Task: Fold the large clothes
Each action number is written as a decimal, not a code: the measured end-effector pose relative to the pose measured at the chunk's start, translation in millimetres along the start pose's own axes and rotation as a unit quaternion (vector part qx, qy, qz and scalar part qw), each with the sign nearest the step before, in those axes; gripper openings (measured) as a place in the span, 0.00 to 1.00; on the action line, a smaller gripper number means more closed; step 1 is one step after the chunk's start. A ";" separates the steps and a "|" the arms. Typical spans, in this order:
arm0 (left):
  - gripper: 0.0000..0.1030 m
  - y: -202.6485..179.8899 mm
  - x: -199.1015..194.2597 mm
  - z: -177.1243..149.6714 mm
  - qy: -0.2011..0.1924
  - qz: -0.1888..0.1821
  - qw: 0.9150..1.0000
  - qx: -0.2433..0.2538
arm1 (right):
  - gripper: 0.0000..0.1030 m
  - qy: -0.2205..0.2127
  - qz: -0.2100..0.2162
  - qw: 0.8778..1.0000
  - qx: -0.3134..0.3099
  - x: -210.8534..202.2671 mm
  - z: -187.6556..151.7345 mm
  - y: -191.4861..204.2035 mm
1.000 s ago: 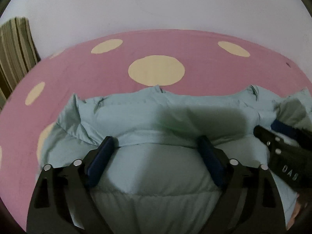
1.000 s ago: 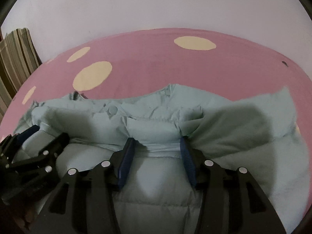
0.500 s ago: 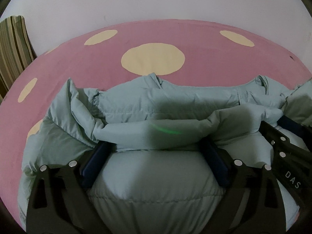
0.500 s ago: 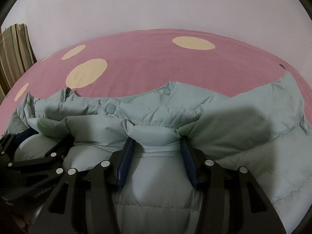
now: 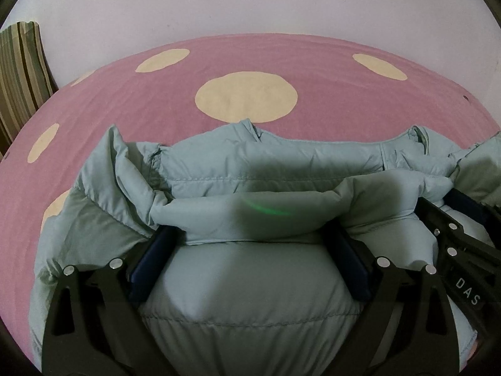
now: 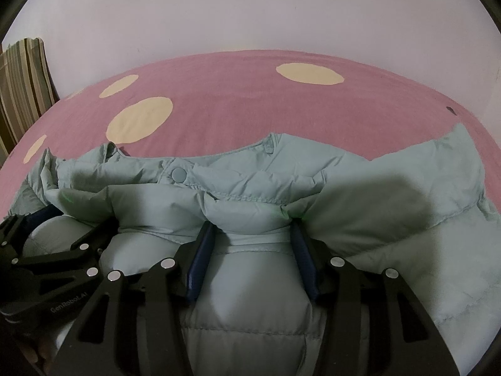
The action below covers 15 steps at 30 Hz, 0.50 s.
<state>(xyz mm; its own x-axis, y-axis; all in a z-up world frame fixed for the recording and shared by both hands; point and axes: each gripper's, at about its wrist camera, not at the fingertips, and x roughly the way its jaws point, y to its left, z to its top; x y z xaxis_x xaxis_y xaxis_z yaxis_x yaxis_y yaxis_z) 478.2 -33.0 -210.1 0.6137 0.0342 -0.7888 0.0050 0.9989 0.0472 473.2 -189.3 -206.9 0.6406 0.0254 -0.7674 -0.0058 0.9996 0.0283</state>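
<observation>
Striped cushion far left, by wall. Left tongs wide, w/ puffy mint jacket bulging btwn pads. Right tongs narrower, pinching a jacket fold. Jacket bunched on pink dotted bed.

This looks like a bedroom in a home. The work surface is a soft pink sheet printed with large cream dots, spread wide and slightly rumpled like bedding over a mattress. Behind it rises a plain pale wall with small scuffs. At the far left edge stands something in green and brown stripes, perhaps a cushion or curtain; the fisheye distortion leaves that unclear. A puffy mint jacket lies on the sheet.
</observation>
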 end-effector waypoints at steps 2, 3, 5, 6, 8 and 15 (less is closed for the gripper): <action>0.92 -0.5 -1.3 1.5 0.003 0.000 1.000 0.000 | 0.52 0.001 0.001 1.000 0.000 -1.8 1.4 -0.1; 0.92 -0.4 -2.2 2.8 0.005 0.000 1.000 0.000 | 0.52 0.001 0.002 1.000 0.000 -2.3 2.2 0.1; 0.92 0.0 -4.0 4.9 0.006 -0.001 1.000 -0.001 | 0.54 0.001 0.007 1.000 0.005 -6.7 4.6 -1.9; 0.92 1.4 -8.3 6.4 0.006 -0.006 1.000 -0.003 | 0.55 -0.001 0.009 1.000 0.008 -11.4 5.8 -3.1; 0.92 6.7 -18.3 8.5 0.011 -0.011 1.000 -0.007 | 0.57 -0.013 0.014 1.000 0.023 -26.3 7.2 -8.2; 0.92 61.3 -80.5 -16.0 -0.021 -0.027 0.998 -0.052 | 0.69 -0.054 0.014 0.997 0.053 -91.6 -4.2 -50.3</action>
<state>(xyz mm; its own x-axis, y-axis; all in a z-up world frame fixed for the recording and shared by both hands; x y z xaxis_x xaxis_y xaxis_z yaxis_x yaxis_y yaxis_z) 416.4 26.0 -153.6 0.6472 -0.0187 -0.7621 -0.0425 0.9973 -0.0605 411.6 -241.9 -140.7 0.7199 0.0452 -0.6926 0.0529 0.9914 0.1198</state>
